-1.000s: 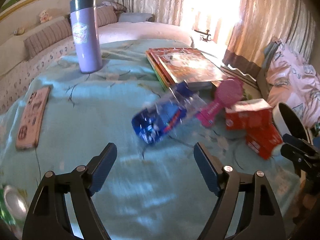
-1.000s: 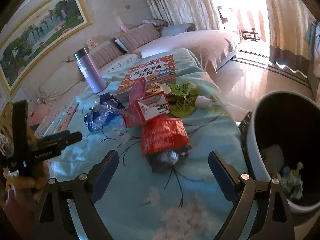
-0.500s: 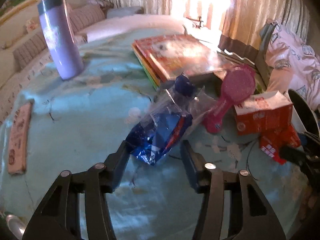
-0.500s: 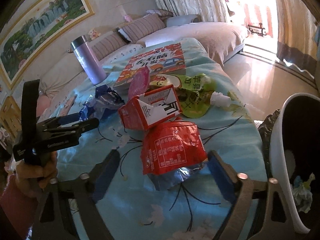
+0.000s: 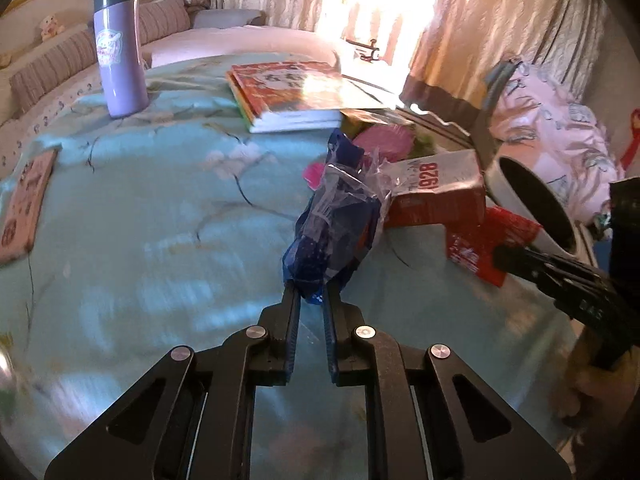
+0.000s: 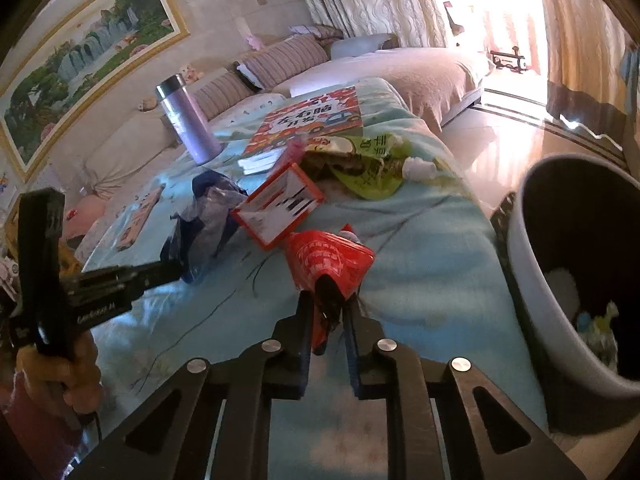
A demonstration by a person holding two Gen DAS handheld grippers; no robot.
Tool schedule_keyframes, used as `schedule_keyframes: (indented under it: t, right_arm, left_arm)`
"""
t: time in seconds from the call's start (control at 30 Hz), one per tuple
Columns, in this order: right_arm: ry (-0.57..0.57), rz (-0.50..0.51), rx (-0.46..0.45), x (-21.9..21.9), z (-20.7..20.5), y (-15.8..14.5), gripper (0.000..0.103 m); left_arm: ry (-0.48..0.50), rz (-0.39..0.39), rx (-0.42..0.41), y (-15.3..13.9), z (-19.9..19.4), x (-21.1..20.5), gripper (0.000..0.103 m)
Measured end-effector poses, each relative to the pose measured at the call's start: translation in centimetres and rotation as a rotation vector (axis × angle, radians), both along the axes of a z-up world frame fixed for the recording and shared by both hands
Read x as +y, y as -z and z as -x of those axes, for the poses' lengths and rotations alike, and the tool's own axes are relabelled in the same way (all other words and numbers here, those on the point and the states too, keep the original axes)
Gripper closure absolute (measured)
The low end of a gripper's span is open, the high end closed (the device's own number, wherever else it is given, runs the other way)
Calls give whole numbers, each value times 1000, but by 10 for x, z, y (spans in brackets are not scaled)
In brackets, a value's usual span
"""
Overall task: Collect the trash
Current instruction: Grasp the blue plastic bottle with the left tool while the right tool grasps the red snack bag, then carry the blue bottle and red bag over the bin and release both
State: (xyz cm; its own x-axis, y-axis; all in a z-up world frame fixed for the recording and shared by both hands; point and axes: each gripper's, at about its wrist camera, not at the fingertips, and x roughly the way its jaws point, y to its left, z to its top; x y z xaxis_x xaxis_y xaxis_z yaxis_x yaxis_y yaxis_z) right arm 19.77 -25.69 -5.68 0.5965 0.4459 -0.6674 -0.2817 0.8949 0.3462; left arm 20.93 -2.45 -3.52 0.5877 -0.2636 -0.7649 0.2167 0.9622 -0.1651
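Blue crinkled plastic, the blue wrapper (image 5: pixel 334 236), sits pinched at its near end in your left gripper (image 5: pixel 311 300), whose fingers have just been closing and now stand nearly together on it. Your right gripper (image 6: pixel 328 312) has likewise just closed its fingers on the red packet (image 6: pixel 330 262). Both pieces still touch the teal cloth of the bench (image 5: pixel 160 220), so neither is lifted yet. Some litter already lies in the bin (image 6: pixel 532 280) just beside the bench at your right. Left to collect, by my judgement: the red carton (image 6: pixel 278 210) and the green pouch (image 6: pixel 368 166).
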Motion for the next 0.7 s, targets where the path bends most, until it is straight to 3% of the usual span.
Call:
schedule_keyframes:
  t: [0.33,0.7]
  right_arm:
    - [18,-53,-28,-22,43,-13,92]
    - [90,-36,-71,-51,71,-20,92]
  left_arm:
    - [41,72,3,-8,56,-21,93]
    - [63,91,-40,-27,70,-45,94]
